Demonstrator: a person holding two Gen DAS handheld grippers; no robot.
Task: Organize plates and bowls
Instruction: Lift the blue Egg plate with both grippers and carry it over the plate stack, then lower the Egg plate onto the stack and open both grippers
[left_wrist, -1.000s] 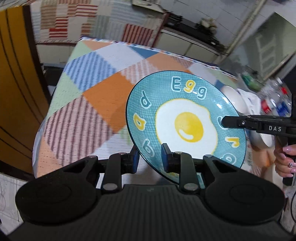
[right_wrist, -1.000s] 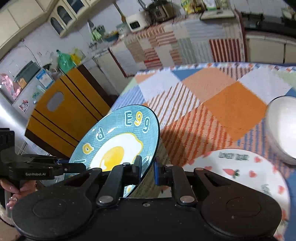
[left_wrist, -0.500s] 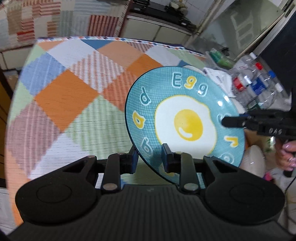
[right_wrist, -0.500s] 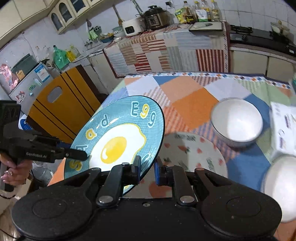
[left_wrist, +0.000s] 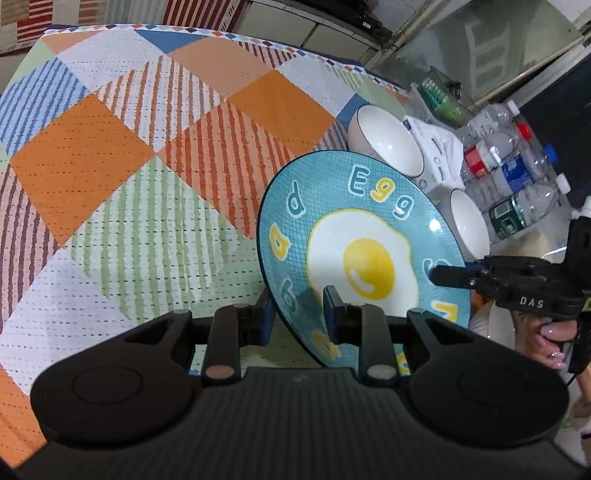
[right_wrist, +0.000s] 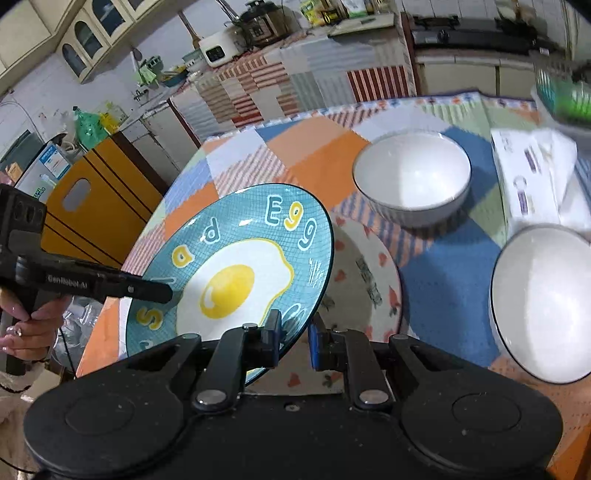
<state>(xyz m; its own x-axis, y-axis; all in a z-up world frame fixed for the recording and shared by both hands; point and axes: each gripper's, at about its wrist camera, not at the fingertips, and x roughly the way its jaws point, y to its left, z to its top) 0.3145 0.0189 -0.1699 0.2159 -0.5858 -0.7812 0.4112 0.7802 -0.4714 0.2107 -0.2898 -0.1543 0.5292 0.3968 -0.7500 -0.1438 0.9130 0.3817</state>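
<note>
A home kitchen: wall cabinets (right_wrist: 92, 37), a rice cooker (right_wrist: 264, 22) and stove (right_wrist: 476, 35) on the cloth-draped counter (right_wrist: 314, 81), a fridge (right_wrist: 40, 166).

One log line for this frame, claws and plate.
left claw: shut on egg plate | right claw: shut on egg plate | plate: tilted, above heart plate

Checked tablecloth (right_wrist: 443, 288); bowls (right_wrist: 412, 177), heart plate (right_wrist: 369, 273)

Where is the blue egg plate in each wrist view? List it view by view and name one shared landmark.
Left wrist: egg plate right of centre, tilted, rim in the left claw.
Right wrist: lower left of centre, rim in the right claw.
Shared landmark: the white bowl beyond the plate.
</note>
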